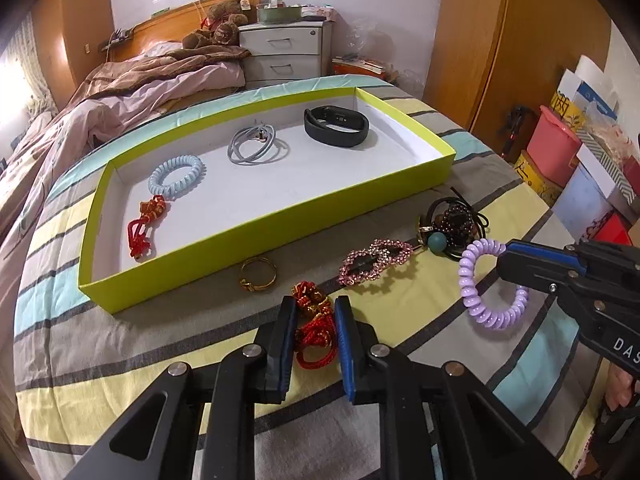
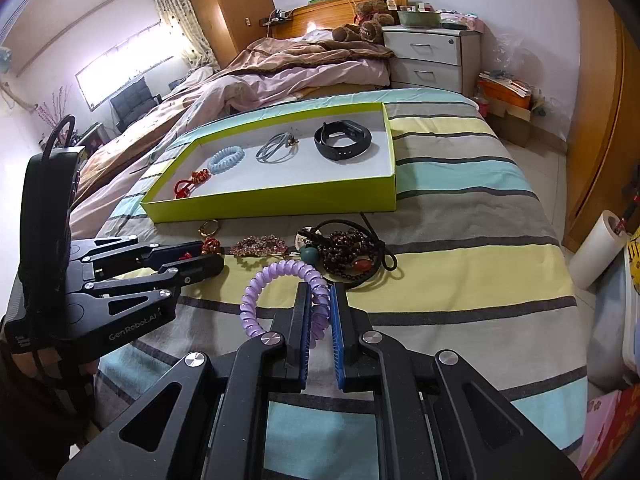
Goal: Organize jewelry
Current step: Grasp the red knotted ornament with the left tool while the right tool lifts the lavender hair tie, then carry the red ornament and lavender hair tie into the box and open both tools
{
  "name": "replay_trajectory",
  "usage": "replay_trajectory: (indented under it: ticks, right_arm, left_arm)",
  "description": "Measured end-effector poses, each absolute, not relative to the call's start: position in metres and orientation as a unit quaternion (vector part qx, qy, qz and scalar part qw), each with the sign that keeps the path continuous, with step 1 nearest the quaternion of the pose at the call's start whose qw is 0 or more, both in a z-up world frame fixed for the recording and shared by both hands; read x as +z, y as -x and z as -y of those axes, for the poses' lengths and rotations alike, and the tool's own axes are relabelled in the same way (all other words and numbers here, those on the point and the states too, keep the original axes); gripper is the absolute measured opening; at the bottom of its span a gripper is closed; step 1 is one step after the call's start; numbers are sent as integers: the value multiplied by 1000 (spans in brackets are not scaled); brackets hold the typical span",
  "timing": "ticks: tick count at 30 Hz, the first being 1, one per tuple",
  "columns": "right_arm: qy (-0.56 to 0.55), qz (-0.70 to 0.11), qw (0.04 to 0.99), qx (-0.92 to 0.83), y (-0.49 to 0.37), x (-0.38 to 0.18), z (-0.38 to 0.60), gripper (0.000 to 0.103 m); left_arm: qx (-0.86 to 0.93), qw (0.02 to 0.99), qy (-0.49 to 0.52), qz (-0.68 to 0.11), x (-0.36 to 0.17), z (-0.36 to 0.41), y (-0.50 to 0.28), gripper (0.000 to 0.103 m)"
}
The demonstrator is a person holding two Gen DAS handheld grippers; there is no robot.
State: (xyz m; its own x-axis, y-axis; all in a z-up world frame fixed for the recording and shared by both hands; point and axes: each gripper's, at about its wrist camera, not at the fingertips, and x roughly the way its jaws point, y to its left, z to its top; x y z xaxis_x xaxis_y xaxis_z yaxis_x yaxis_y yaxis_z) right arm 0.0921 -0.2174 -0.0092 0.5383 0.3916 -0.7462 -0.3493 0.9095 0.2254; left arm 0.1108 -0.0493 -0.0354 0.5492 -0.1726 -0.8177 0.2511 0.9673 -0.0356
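A lime-green tray (image 1: 256, 236) (image 2: 280, 202) on the striped bed holds a red knot charm (image 1: 146, 220), a blue coil band (image 1: 176, 174), a grey cord (image 1: 252, 144) and a black watch band (image 1: 336, 126). My left gripper (image 1: 314, 312) (image 2: 208, 256) is shut on a second red knot charm (image 1: 314, 320) lying on the bedspread. My right gripper (image 2: 319, 296) (image 1: 506, 258) is shut on a purple coil band (image 2: 276, 280) (image 1: 486, 280), holding it just above the bed. A gold ring (image 1: 258, 276), a pink rhinestone clip (image 1: 374, 264) and dark bead bracelets (image 1: 456, 226) lie in front of the tray.
A rumpled pink and brown duvet (image 1: 120, 96) lies beyond the tray. A white nightstand (image 1: 286, 54) stands at the head of the bed. Storage boxes (image 1: 560, 152) are stacked on the floor at the right. A wooden wardrobe (image 1: 500, 32) stands behind.
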Motion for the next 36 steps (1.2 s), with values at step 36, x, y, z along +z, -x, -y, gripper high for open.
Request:
replay_trajectory:
  ticks: [36]
  right_arm:
    - [-1, -408, 894, 186, -178, 28, 199, 10]
  left_arm:
    - [-89, 904, 21, -417, 20, 7, -171, 18]
